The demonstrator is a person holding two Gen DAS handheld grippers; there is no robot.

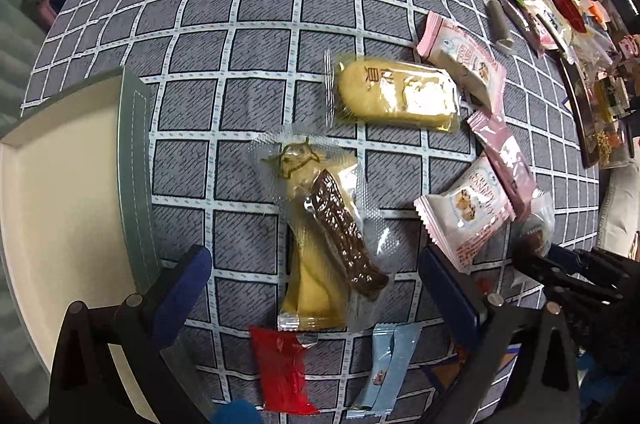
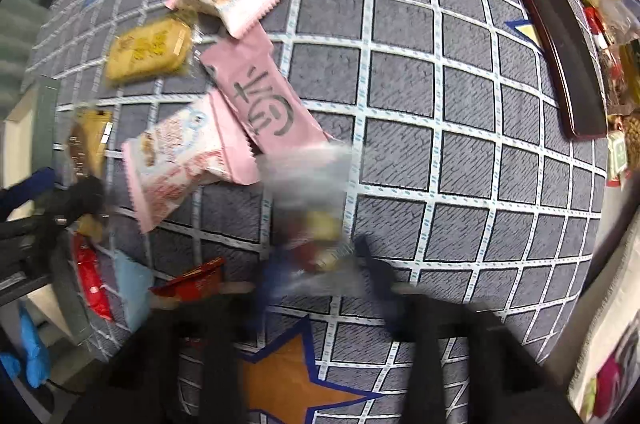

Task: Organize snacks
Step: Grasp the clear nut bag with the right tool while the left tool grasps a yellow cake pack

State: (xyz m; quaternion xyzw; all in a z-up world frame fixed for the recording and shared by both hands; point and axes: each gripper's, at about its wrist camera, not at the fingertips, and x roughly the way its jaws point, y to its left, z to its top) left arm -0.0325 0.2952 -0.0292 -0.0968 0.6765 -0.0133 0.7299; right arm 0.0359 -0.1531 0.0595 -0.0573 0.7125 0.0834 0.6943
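My left gripper (image 1: 316,278) is open, its blue-padded fingers on either side of a clear-wrapped yellow cake (image 1: 310,256) with a brown chocolate bar (image 1: 344,234) lying on it. Another yellow cake (image 1: 396,92) lies beyond. Pink snack packs (image 1: 464,54) (image 1: 468,212) lie to the right. A red packet (image 1: 282,370) and a light blue packet (image 1: 386,364) lie near the fingers. My right gripper (image 2: 316,260) is blurred; a clear-wrapped snack (image 2: 316,208) sits between its fingers. A pink bar (image 2: 260,92) lies just beyond it.
An open cream box with a grey-green rim (image 1: 134,176) stands at the left on the checked grey cloth (image 1: 256,24). A dark tray (image 2: 560,52) and a heap of mixed snacks (image 1: 536,12) lie at the far right. An orange star (image 2: 288,376) marks the cloth.
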